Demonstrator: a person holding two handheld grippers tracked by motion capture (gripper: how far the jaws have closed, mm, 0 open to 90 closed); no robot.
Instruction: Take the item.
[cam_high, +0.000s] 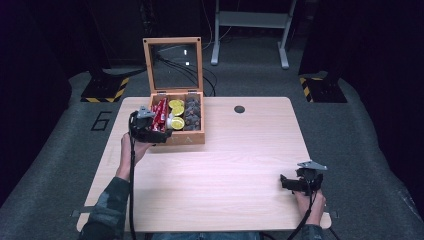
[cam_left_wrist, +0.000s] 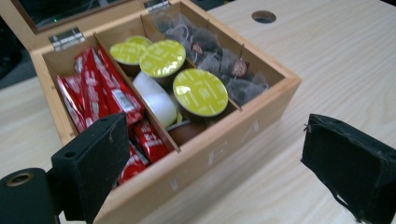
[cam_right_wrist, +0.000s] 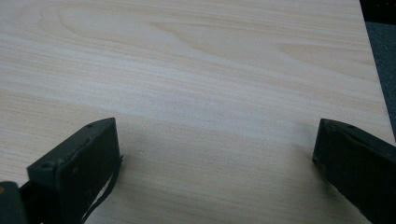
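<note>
The left tongs (cam_left_wrist: 205, 154) are seen spread wide, nothing gripped between the black jaws, and they are held just above the front left corner of the open, light wooden box with three compartments (cam_left_wrist: 243, 121). One jaw is seen over the compartment nearest these tongs, where shiny red sachets (cam_left_wrist: 109, 95) are packed on edge. In the middle compartment, just beyond, round capsules with yellow-green foil lids (cam_left_wrist: 201, 92) are seen, with one white capsule (cam_left_wrist: 156, 100) lying on its side among them. In the far compartment, dark mesh tea bags with small round tags (cam_left_wrist: 238, 70) are heaped. The glass-paned lid (cam_high: 173, 64) is stood upright behind the box, away from the tongs.

In the high view, the left tongs (cam_high: 150, 131) are held by the left hand (cam_high: 132, 150) at the box's near left side. The right tongs (cam_high: 295, 184) are held by the right hand (cam_high: 312, 205) well apart from the box, low over the near right part of the pale wood-grain table (cam_high: 235, 165). In the right gripper view, the right tongs (cam_right_wrist: 215, 154) are also spread wide, with bare table between the jaws.
</note>
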